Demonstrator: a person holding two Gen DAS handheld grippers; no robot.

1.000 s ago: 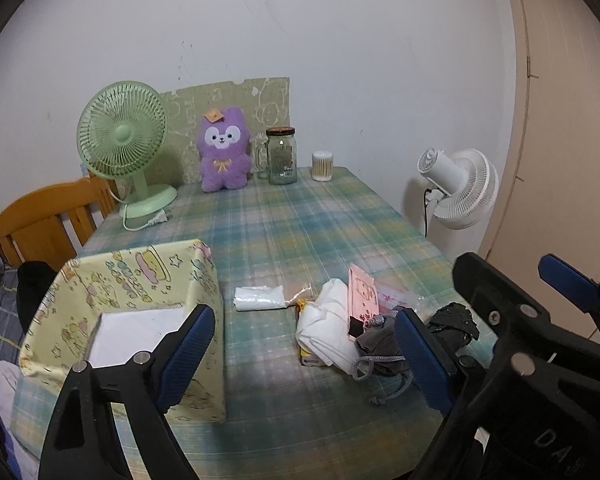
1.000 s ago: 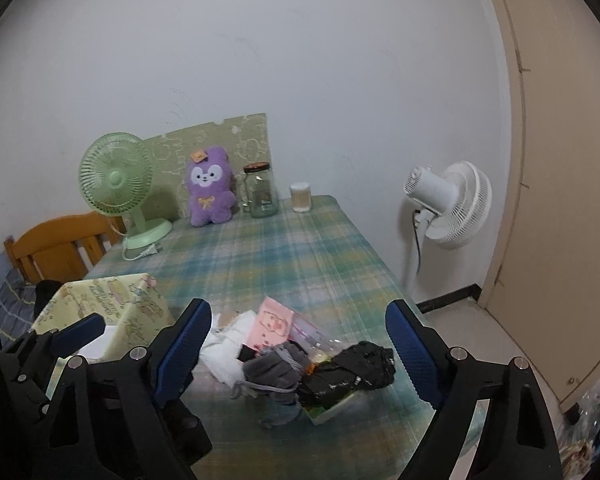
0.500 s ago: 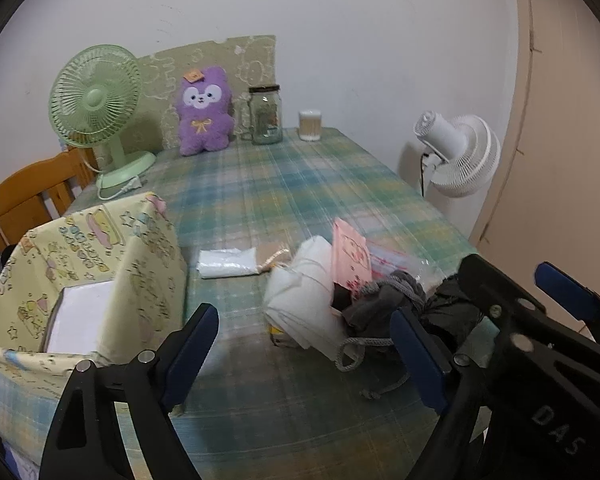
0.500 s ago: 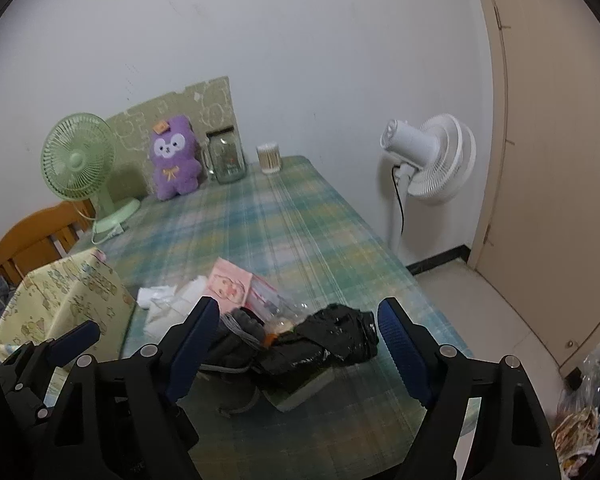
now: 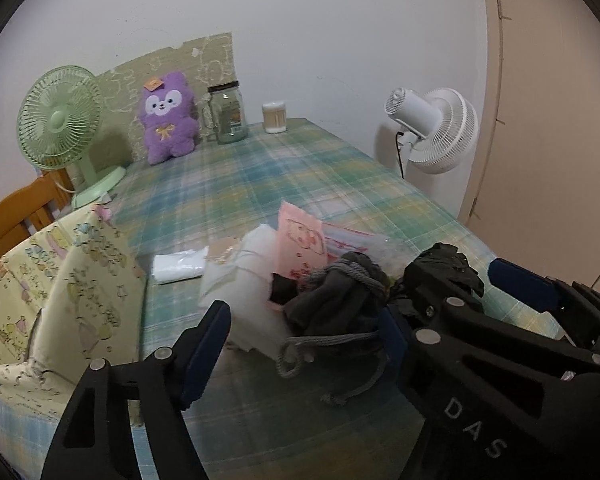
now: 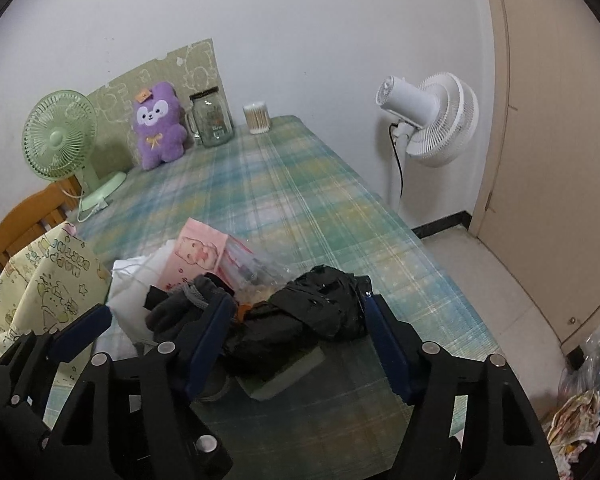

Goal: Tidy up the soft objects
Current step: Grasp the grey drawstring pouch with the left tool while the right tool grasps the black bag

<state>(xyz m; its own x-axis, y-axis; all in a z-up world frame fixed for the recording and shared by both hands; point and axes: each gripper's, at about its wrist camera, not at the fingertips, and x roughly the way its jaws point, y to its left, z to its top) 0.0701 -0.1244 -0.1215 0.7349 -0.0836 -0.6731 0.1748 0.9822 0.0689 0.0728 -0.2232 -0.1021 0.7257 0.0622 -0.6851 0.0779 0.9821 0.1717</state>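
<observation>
Plaid-clothed table (image 6: 300, 200), pile much closer than a second ago. Left gripper (image 5: 300, 332) spread around grey drawstring pouch (image 5: 332, 300); right gripper (image 6: 300, 332) spread over crumpled black cloth (image 6: 312, 312). Yellow fabric storage bin (image 5: 60, 280) just left; grasps likely next.

White letters "DAS" stand on the black body of the right tool (image 5: 440, 292), seen in the left wrist view. The yellow cartoon-print box (image 6: 48, 280) bears printed letters along its rim, too distorted to read.
</observation>
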